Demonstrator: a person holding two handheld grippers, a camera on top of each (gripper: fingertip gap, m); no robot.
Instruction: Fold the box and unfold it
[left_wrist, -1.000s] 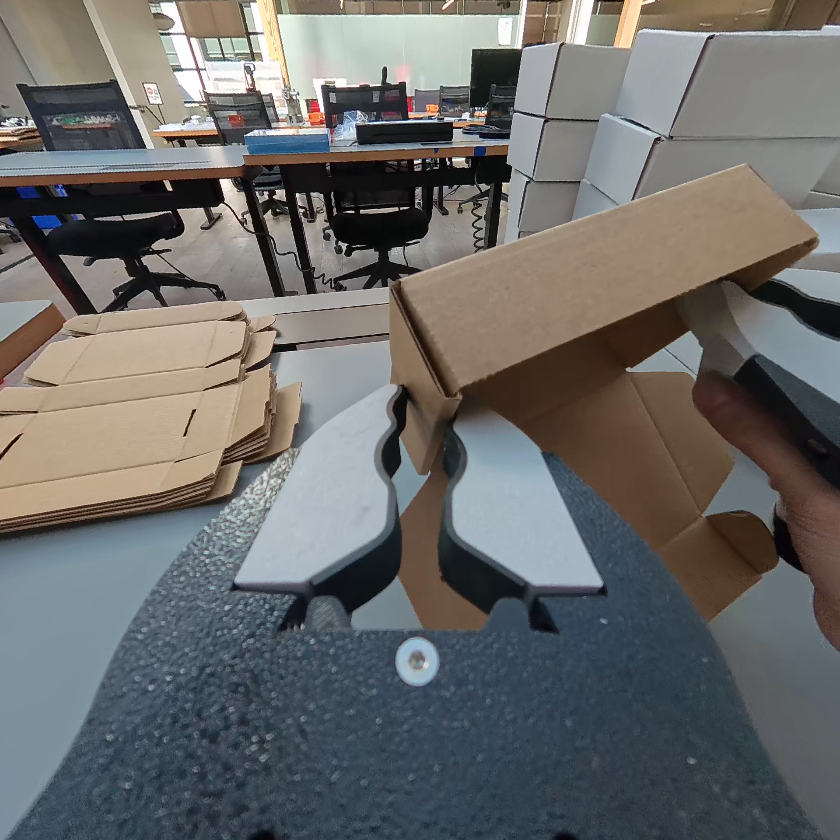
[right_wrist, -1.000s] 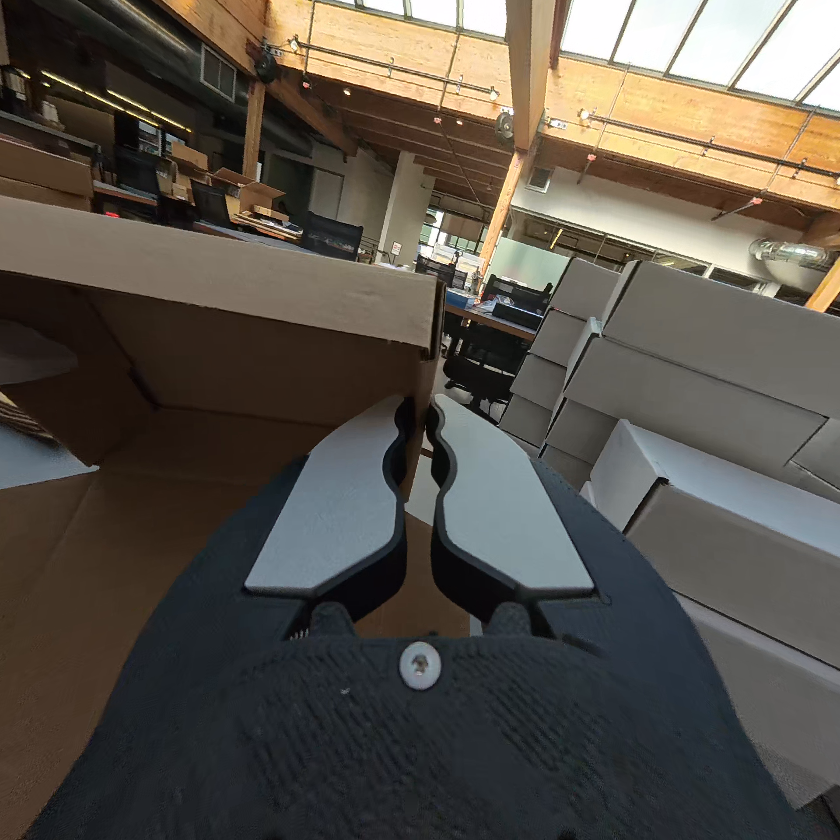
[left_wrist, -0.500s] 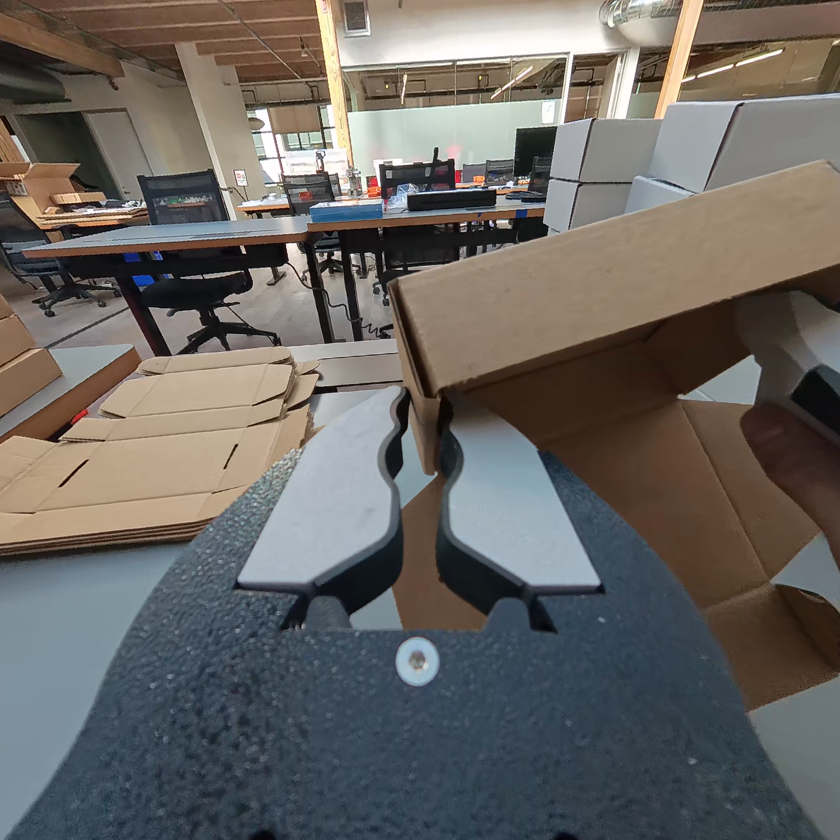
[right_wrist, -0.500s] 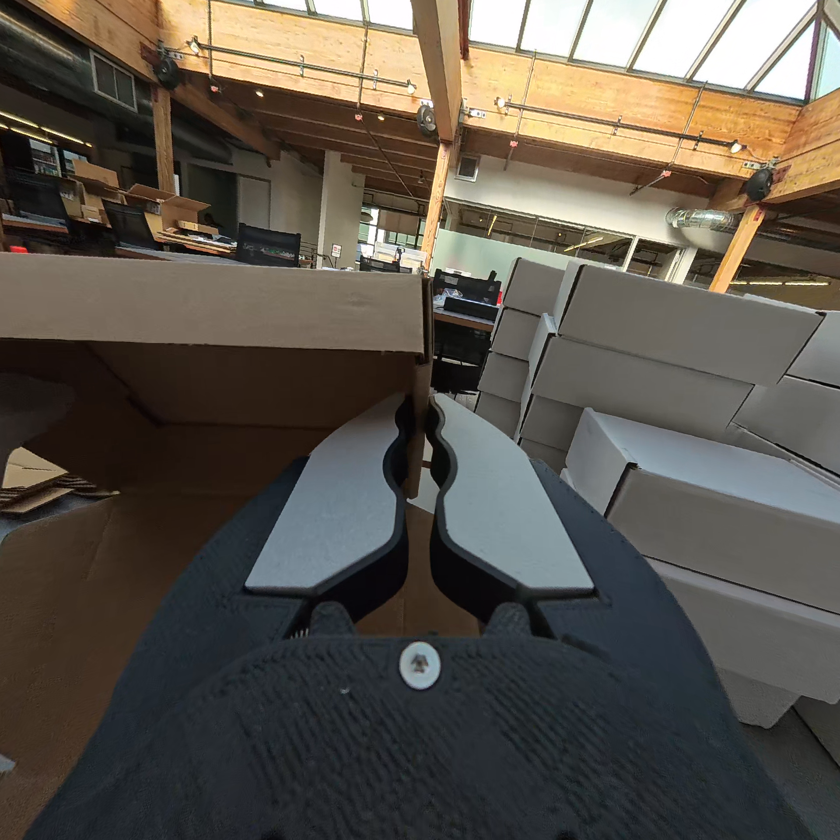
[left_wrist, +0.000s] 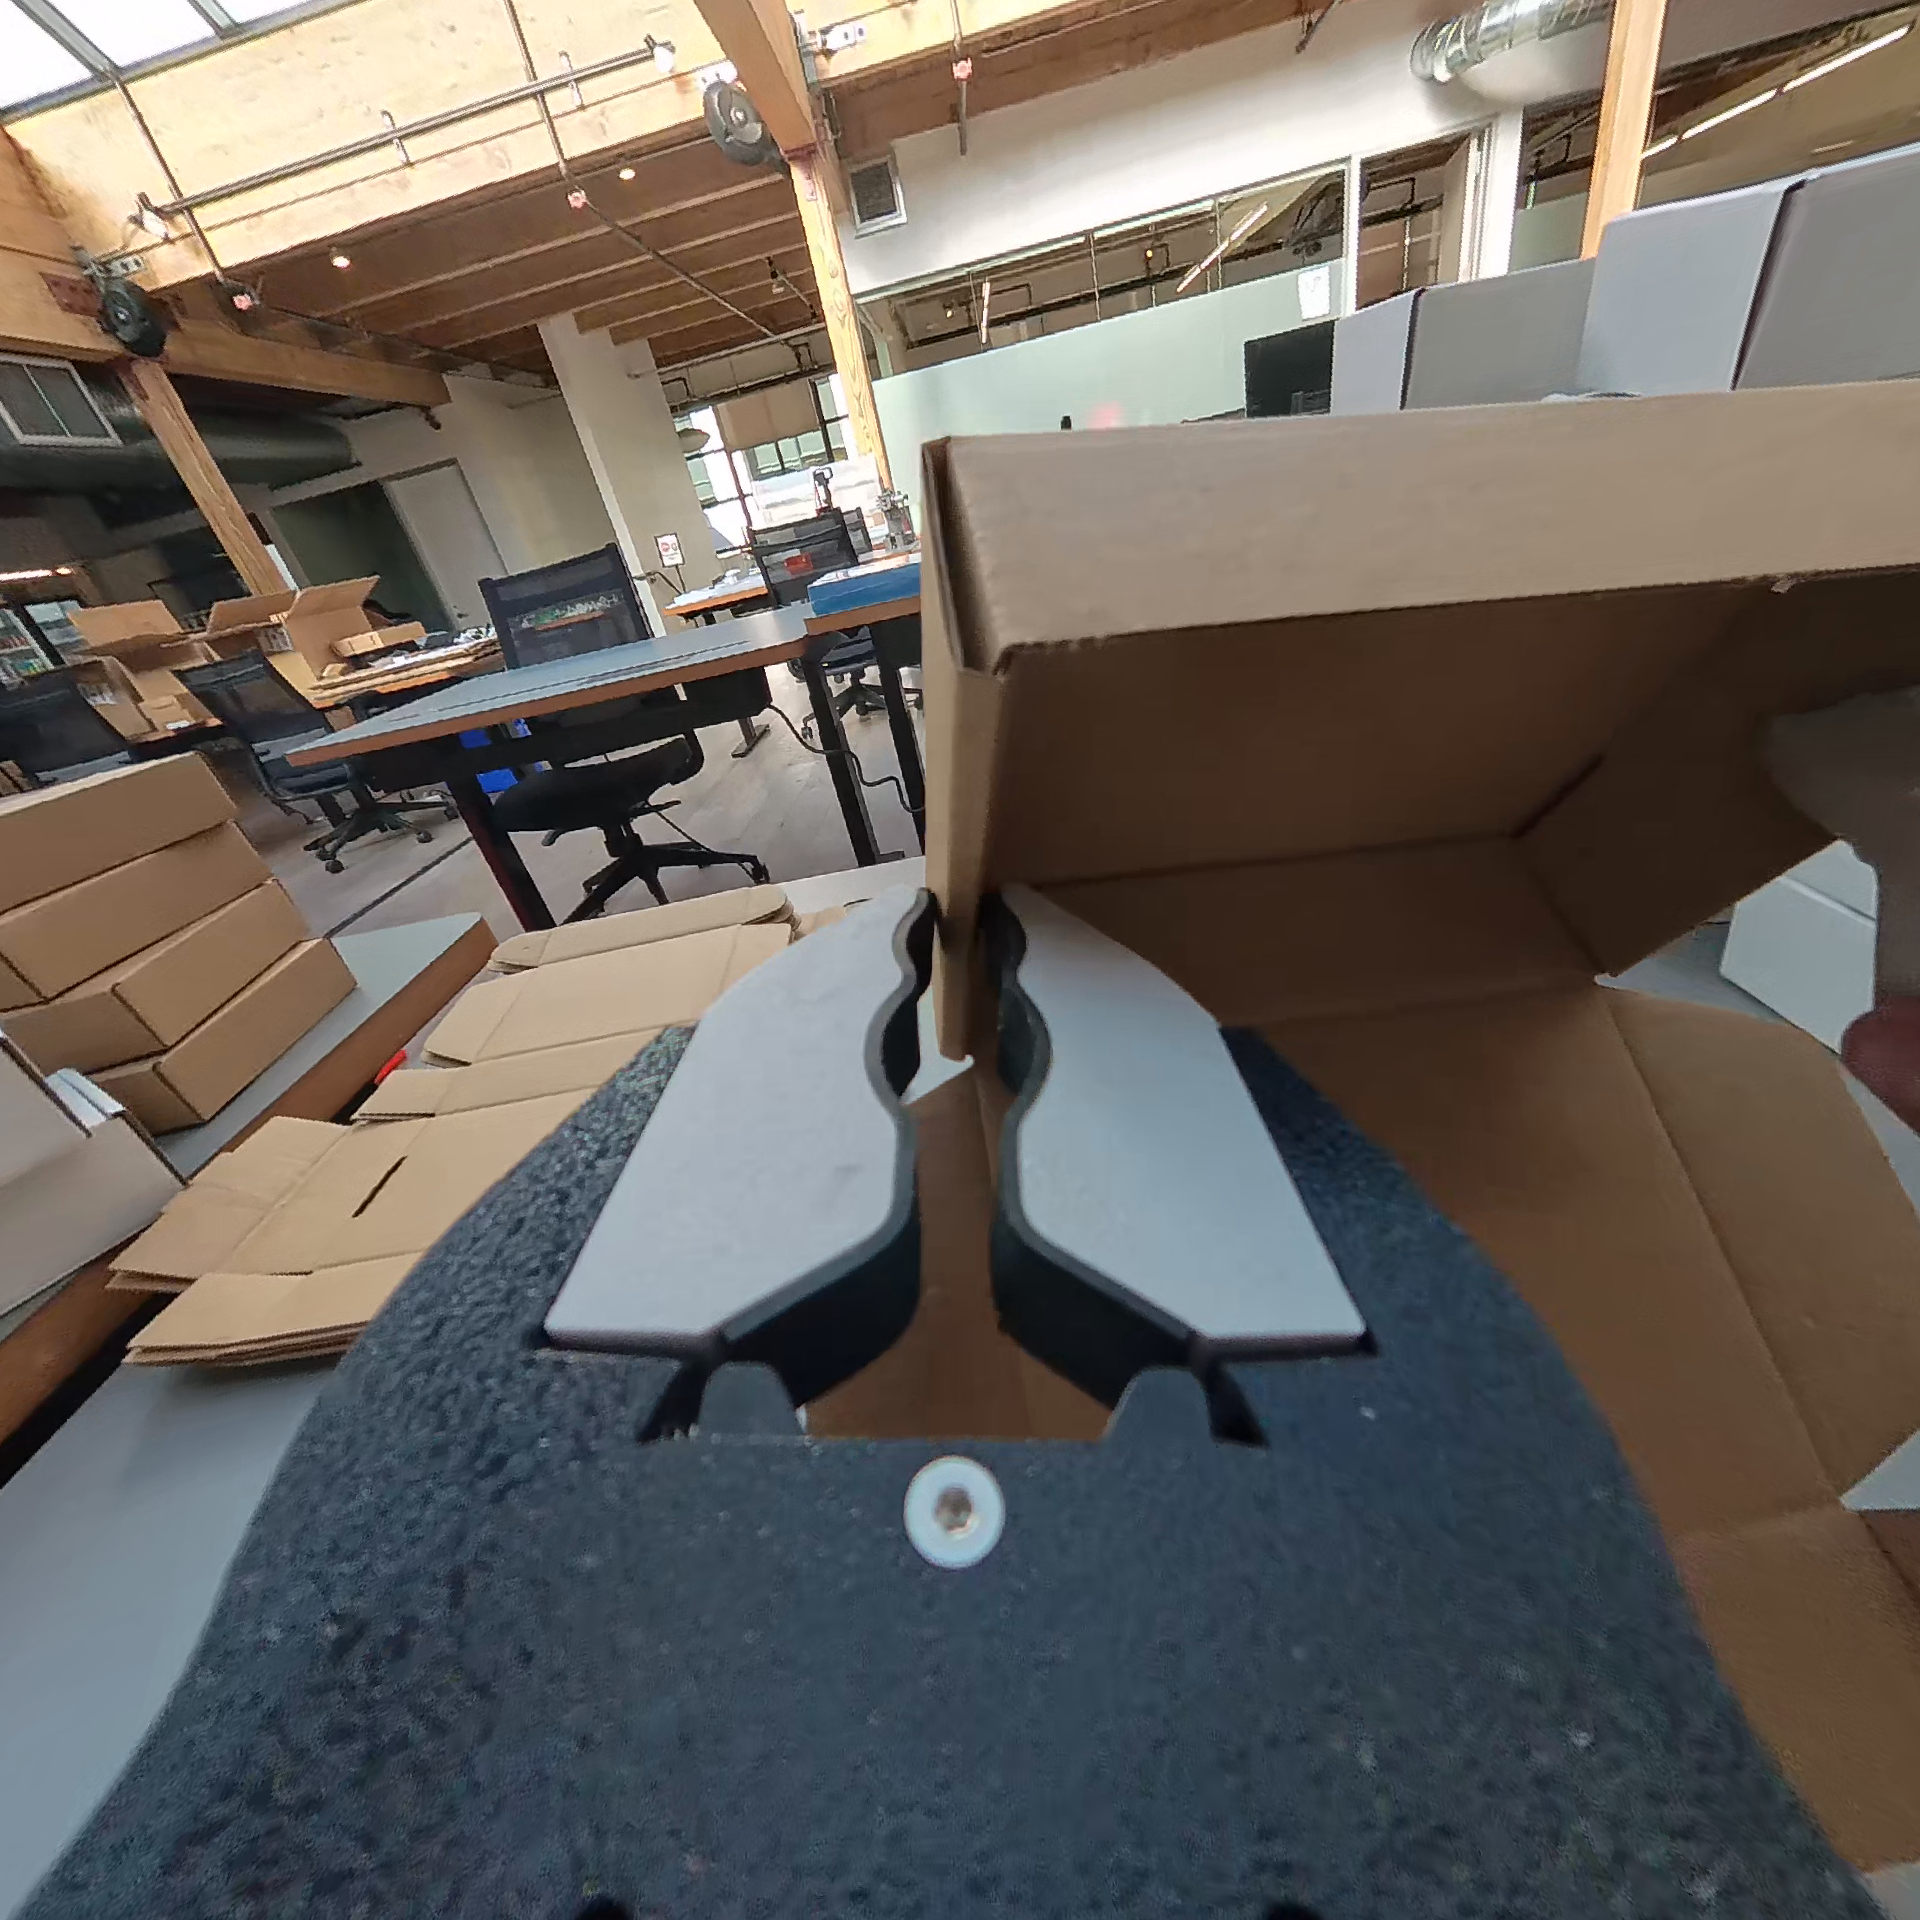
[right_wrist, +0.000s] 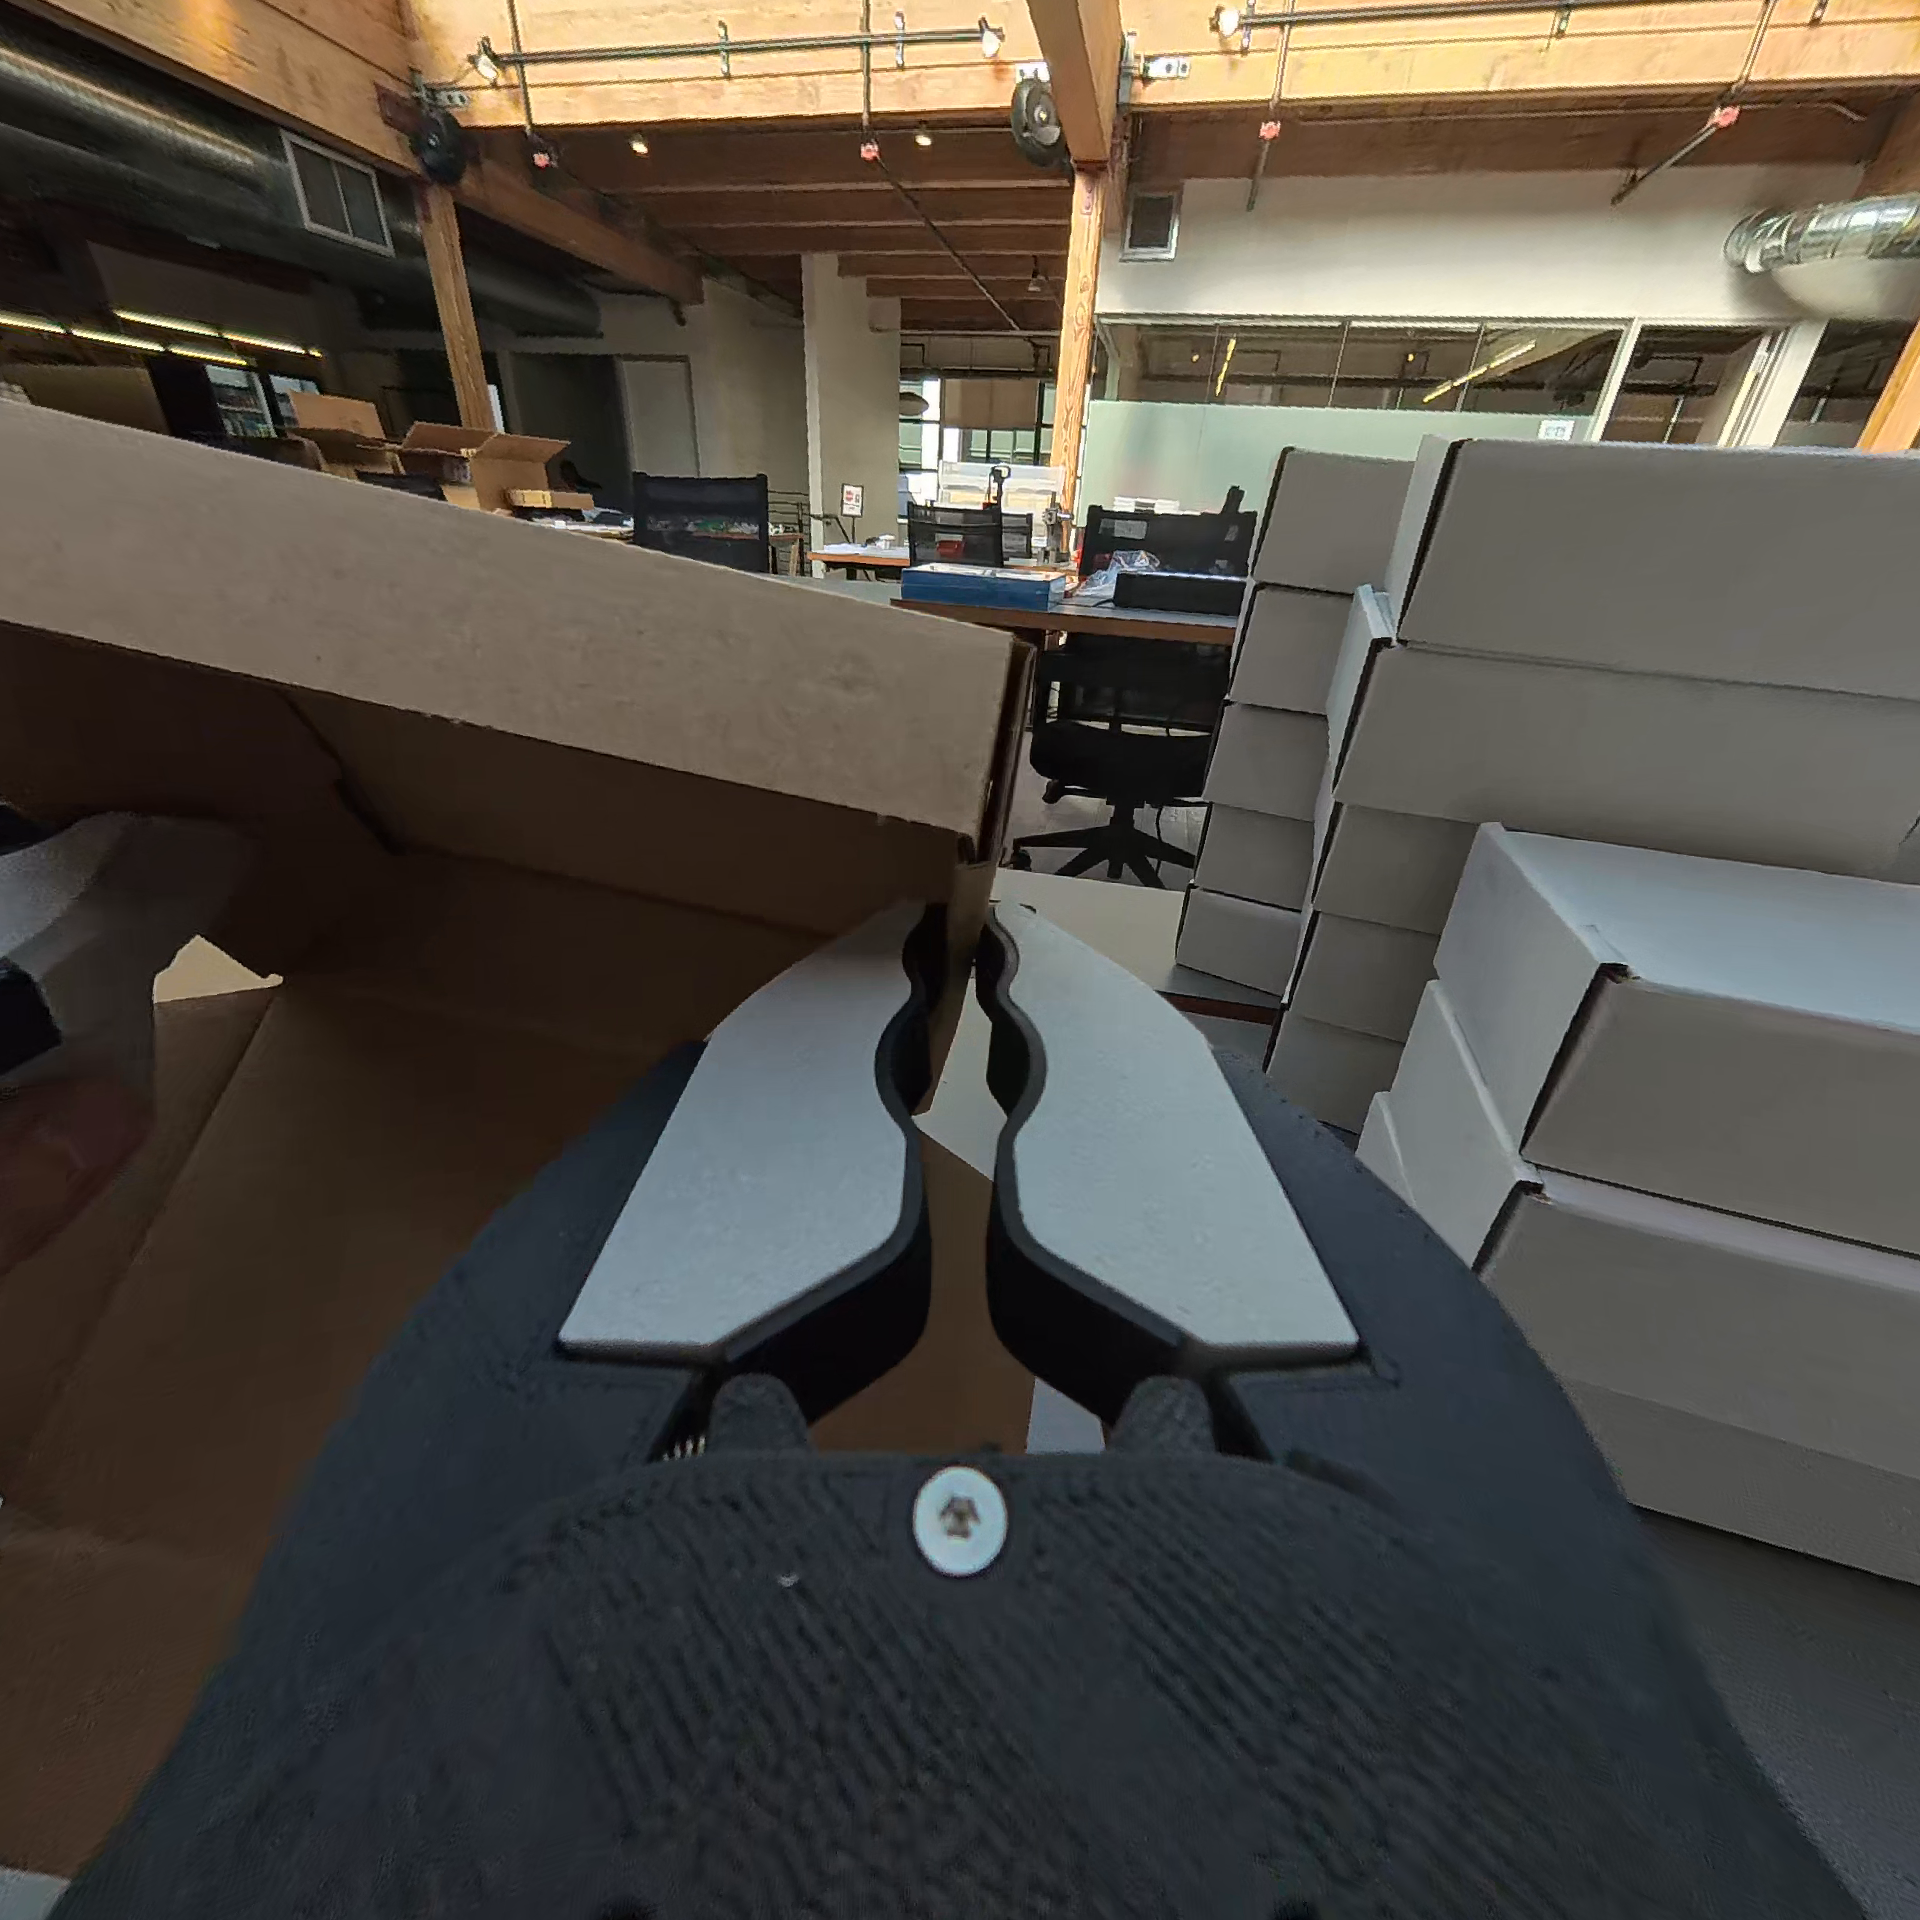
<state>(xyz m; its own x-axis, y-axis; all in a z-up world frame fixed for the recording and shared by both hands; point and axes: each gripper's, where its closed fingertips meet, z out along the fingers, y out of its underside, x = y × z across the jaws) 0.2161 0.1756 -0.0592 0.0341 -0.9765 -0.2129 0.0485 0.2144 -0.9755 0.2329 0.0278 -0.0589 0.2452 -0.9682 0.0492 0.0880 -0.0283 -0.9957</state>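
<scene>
A brown cardboard box (left_wrist: 1403, 582) is held in the air, half folded, its open inside facing me and its loose flaps hanging low at the right. My left gripper (left_wrist: 961, 925) is shut on the box's left side wall. My right gripper (right_wrist: 961, 935) is shut on the box's right side wall (right_wrist: 520, 634). In the left wrist view the right gripper's white finger (left_wrist: 1839, 790) and a fingertip show at the right edge, blurred. In the right wrist view the left gripper (right_wrist: 62, 914) shows dimly inside the box at the left.
A stack of flat brown box blanks (left_wrist: 343, 1216) lies on the grey table (left_wrist: 125, 1558) at the left, with folded brown boxes (left_wrist: 156, 935) behind it. White boxes (right_wrist: 1621, 831) are piled at the right. Desks and office chairs (left_wrist: 603, 800) stand beyond the table.
Both grippers keep their hold. The box has been lifted and tipped, so the views now look higher and the box's front wall stands steeper.
</scene>
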